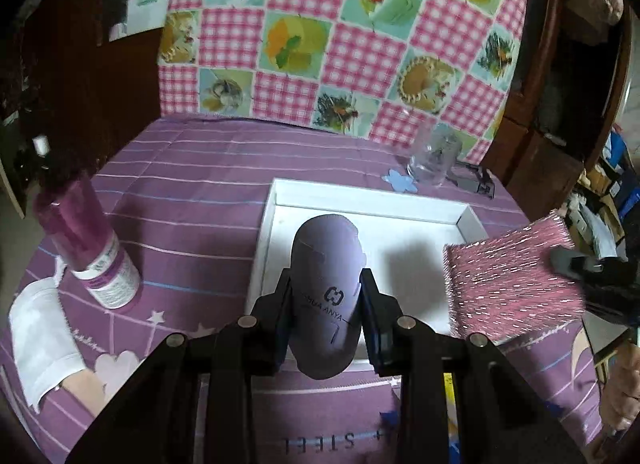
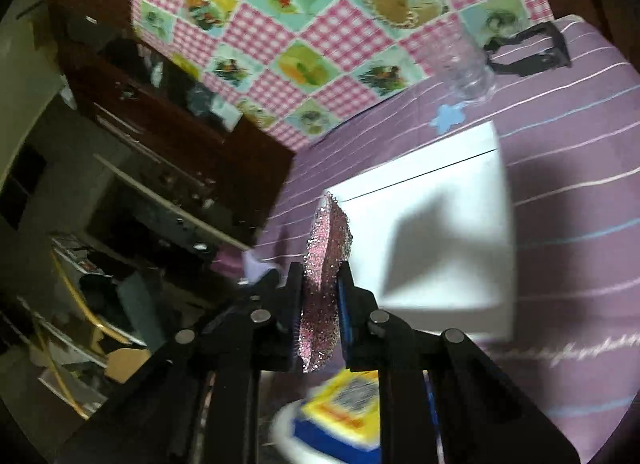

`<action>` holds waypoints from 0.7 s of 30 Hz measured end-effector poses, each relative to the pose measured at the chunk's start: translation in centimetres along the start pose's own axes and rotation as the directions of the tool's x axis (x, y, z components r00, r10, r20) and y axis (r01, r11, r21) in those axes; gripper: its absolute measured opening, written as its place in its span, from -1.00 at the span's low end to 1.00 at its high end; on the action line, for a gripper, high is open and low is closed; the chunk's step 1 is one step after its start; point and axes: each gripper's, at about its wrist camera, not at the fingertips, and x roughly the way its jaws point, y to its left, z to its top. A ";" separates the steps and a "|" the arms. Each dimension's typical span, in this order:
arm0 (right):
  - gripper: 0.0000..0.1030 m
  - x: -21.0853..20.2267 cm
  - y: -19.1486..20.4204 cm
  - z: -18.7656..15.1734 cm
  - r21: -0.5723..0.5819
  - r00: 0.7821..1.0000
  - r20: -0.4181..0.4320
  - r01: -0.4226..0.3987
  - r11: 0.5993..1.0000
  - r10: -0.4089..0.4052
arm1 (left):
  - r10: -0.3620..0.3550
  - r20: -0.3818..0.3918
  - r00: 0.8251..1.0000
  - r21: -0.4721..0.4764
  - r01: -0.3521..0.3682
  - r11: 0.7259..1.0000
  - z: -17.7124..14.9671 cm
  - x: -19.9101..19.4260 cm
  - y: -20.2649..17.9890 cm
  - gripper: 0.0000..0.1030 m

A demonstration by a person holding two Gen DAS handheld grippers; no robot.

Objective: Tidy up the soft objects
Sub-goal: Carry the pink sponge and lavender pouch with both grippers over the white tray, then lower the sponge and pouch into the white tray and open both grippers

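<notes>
My left gripper (image 1: 326, 296) is shut on a lilac soft pouch (image 1: 328, 260) printed "HUA ANYA" and holds it above the near part of a white tray (image 1: 280, 191). My right gripper (image 2: 320, 280) is shut on a pink glittery scrub pad (image 2: 326, 260), seen edge-on, held up beside the white tray (image 2: 480, 151). The same pad (image 1: 512, 284) shows in the left wrist view at the tray's right edge, held by the right gripper (image 1: 576, 264).
A pink-capped bottle (image 1: 92, 252) stands left of the tray. A white folded cloth (image 1: 40, 340) lies at the near left. A clear glass (image 1: 434, 159), a blue flower cutout (image 1: 398, 179) and a black object (image 1: 476, 177) sit behind the tray. A yellow and blue box (image 2: 344, 412) lies below the right gripper.
</notes>
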 end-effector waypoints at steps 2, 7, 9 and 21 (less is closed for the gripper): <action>-0.66 1.1 -1.1 0.0 0.005 0.997 -0.024 0.074 0.997 -0.074 | -0.051 -0.042 0.998 -0.020 0.051 0.999 -0.2 1.2 0.7 -0.42; -0.66 3.5 -1.4 -0.2 -0.082 0.955 -0.066 0.282 0.956 -0.288 | -0.046 -0.069 0.997 -0.133 0.036 0.991 -0.6 2.9 3.4 -0.43; -0.66 3.9 -1.8 -0.2 -0.091 0.945 -0.074 0.312 0.946 -0.319 | -0.047 -0.088 0.995 -0.150 0.033 0.988 -1.0 4.0 4.0 -0.42; -0.66 5.5 -0.4 -1.2 -0.286 0.838 -0.086 0.497 0.819 -0.538 | 0.089 -0.186 0.979 0.115 -0.068 0.991 -2.9 6.4 0.4 -0.43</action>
